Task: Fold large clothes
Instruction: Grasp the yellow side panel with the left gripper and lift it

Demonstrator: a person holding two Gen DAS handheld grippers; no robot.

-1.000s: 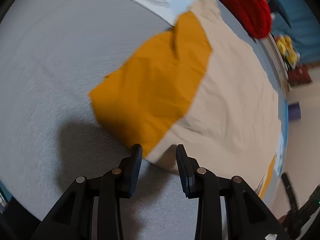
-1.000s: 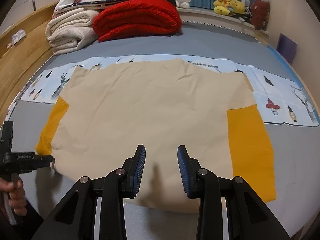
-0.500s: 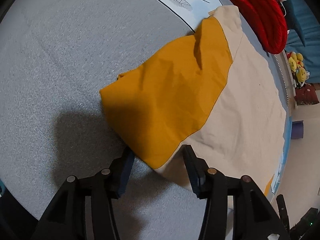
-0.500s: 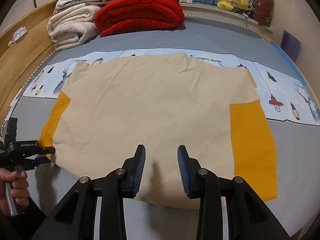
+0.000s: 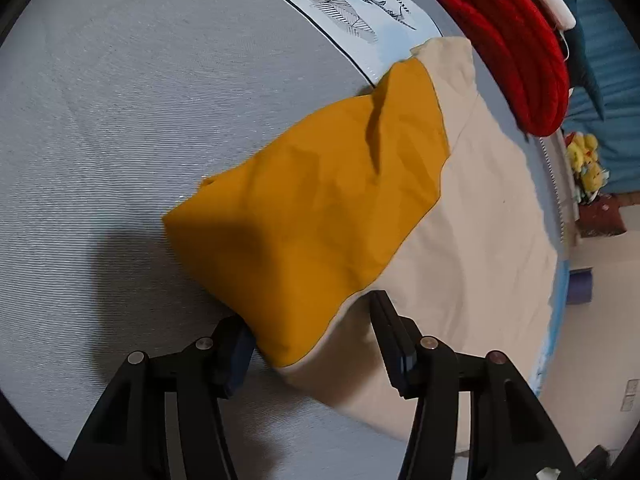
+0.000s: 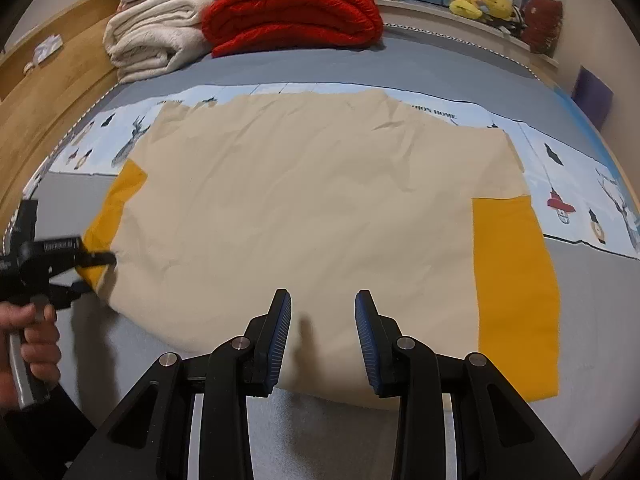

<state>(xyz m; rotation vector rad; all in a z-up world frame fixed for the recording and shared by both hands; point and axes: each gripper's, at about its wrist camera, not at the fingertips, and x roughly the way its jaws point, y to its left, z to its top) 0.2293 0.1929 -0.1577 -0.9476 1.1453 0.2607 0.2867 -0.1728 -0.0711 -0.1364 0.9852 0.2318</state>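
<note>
A large beige shirt (image 6: 312,208) with mustard sleeves lies flat on the grey bed. In the left wrist view the near mustard sleeve (image 5: 320,208) fills the middle, and its lower corner reaches in between the fingers of my left gripper (image 5: 310,316). Those jaws are opening, and the right finger stands off the cloth. The right wrist view shows that left gripper (image 6: 92,268) at the shirt's left sleeve (image 6: 120,204). My right gripper (image 6: 322,300) hovers open over the shirt's near hem with nothing between its fingers. The other mustard sleeve (image 6: 516,280) lies flat at the right.
A folded red blanket (image 6: 292,12) and white blankets (image 6: 156,40) are stacked at the bed's head. A printed blue strip (image 6: 560,184) runs under the shirt's far edge. A wooden bed frame (image 6: 52,92) borders the left. Plush toys (image 6: 476,0) sit on the far ledge.
My left gripper has closed in on the mustard sleeve's corner and its jaws have widened, so the corner now sits between them. The right gripper has held its place and width.
</note>
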